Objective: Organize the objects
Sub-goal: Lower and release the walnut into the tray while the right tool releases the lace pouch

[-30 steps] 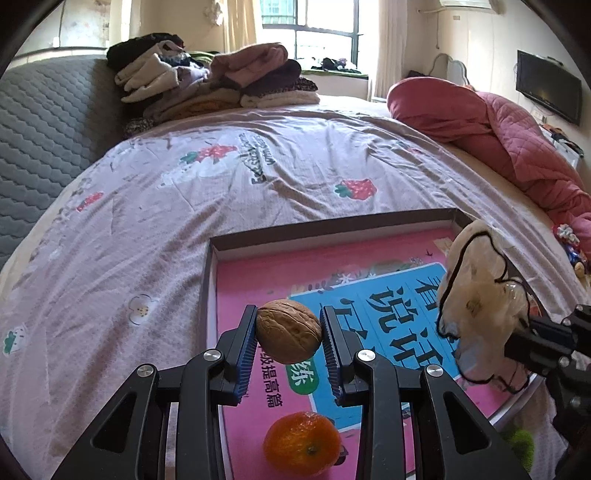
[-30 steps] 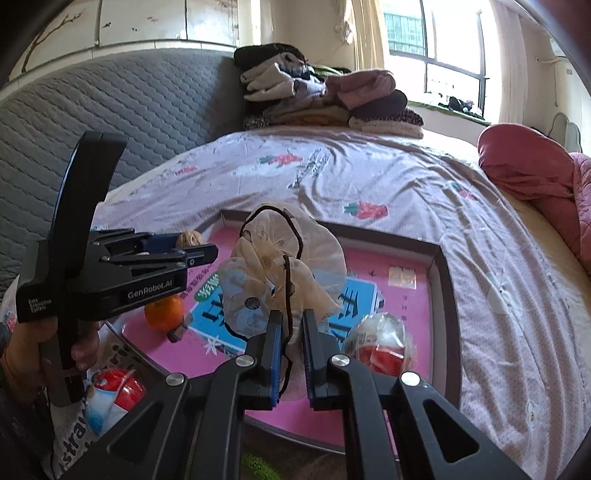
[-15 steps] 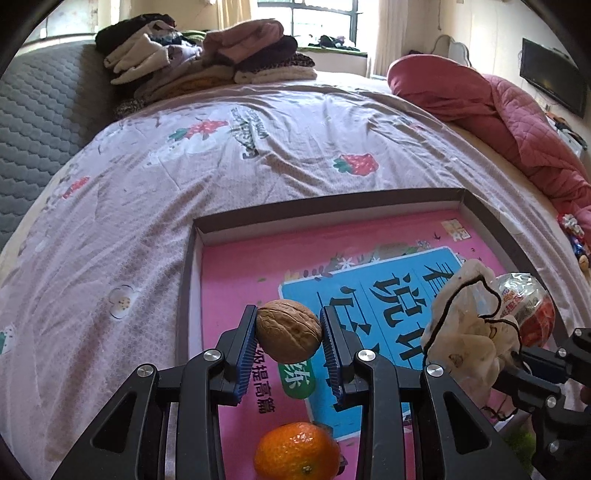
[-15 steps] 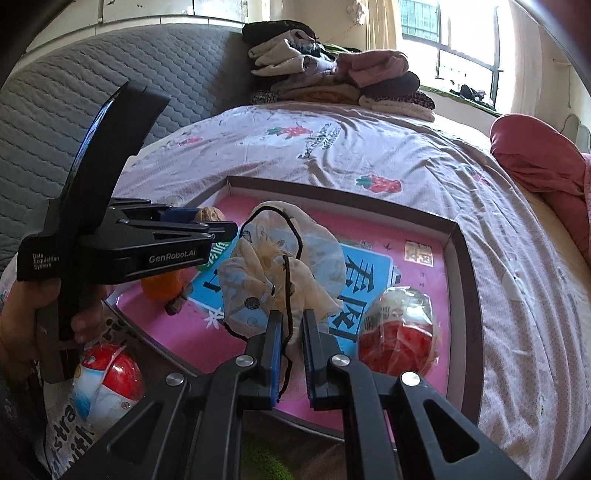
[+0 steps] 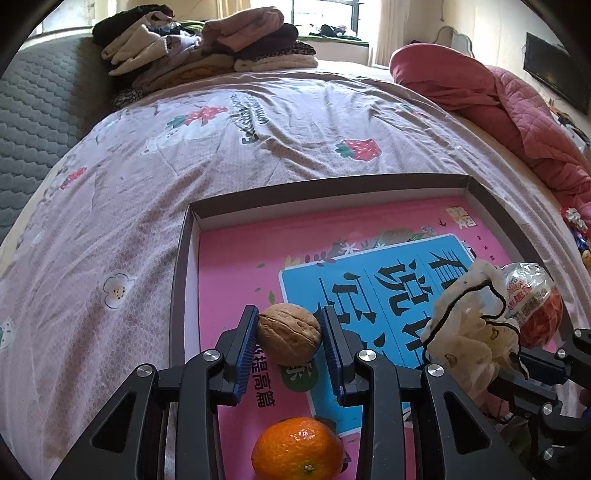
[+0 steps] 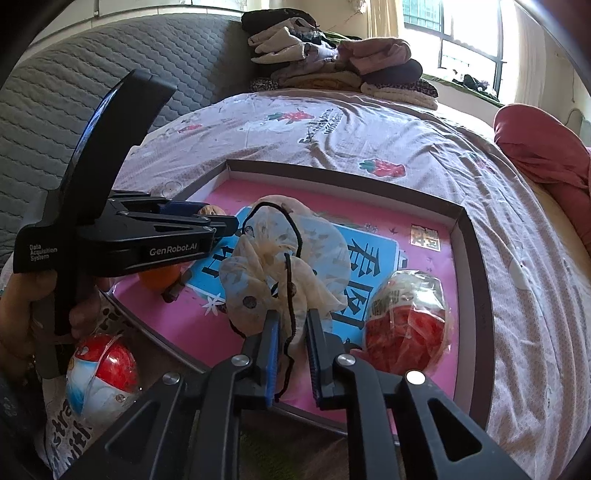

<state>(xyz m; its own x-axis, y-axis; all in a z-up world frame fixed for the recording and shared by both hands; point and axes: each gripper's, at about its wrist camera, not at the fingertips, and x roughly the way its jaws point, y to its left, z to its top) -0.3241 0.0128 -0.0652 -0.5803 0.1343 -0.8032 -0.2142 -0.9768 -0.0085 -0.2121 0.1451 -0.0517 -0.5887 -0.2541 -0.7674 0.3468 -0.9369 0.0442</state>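
Brown wrinkled walnut (image 5: pixel 289 333) clamped in left tool (image 5: pixel 290 345); right tool (image 6: pixel 291 349) opening, cream scrunchie (image 6: pixel 284 266) between pads.

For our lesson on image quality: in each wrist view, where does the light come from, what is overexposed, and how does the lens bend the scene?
Left wrist view: daylight enters from the window behind the clothes pile, which is blown out; the tray edge bows and black corners vignette the frame. Right wrist view: the window glares white at upper right; the bedsheet curves like a dome; focus is sharp throughout.
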